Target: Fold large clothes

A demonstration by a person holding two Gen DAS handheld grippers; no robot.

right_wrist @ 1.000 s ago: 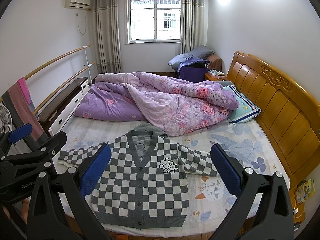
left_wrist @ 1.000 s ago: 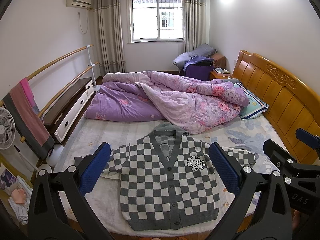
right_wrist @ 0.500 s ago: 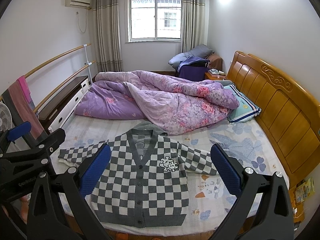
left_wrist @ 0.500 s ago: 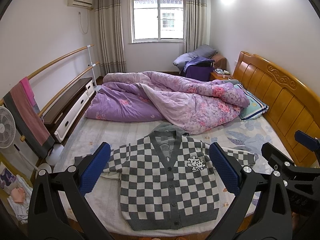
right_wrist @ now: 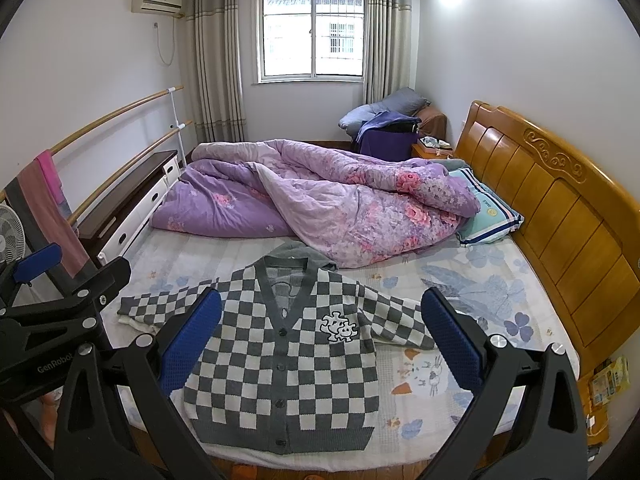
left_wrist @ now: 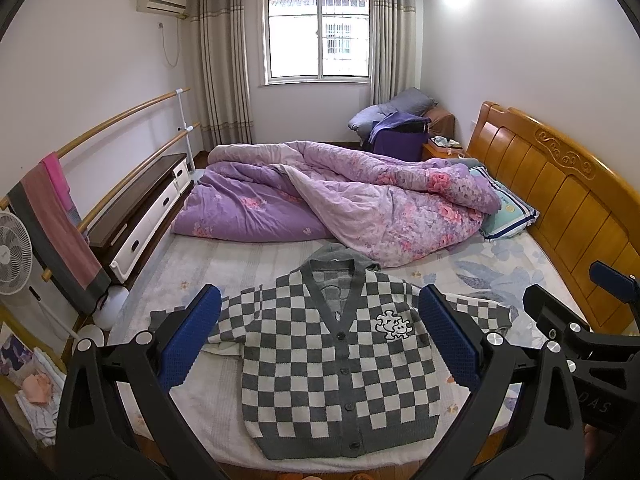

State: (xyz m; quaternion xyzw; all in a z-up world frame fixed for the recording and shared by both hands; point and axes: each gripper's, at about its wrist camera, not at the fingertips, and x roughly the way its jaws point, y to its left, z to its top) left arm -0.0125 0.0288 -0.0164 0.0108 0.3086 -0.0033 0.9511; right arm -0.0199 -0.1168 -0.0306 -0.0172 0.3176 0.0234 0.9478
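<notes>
A grey-and-white checked cardigan (left_wrist: 336, 364) (right_wrist: 288, 364) lies flat and buttoned on the near half of the bed, both sleeves spread out sideways. My left gripper (left_wrist: 320, 340) hovers open above it, blue pads wide apart, holding nothing. My right gripper (right_wrist: 320, 340) is likewise open and empty, raised over the cardigan's front. In the left wrist view the right gripper's body (left_wrist: 580, 340) shows at the right edge; in the right wrist view the left gripper's body (right_wrist: 52, 320) shows at the left edge.
A crumpled purple floral quilt (left_wrist: 340, 200) fills the far half of the bed, touching the cardigan's collar. A pillow (left_wrist: 504, 212) lies by the wooden headboard (left_wrist: 560, 184). A rail with a hanging towel (left_wrist: 52, 216), a fan (left_wrist: 12, 256) and a low cabinet (left_wrist: 140, 208) stand left.
Both grippers have drifted only slightly; the view has barely shifted. The cardigan has not moved and both grippers stay open.
</notes>
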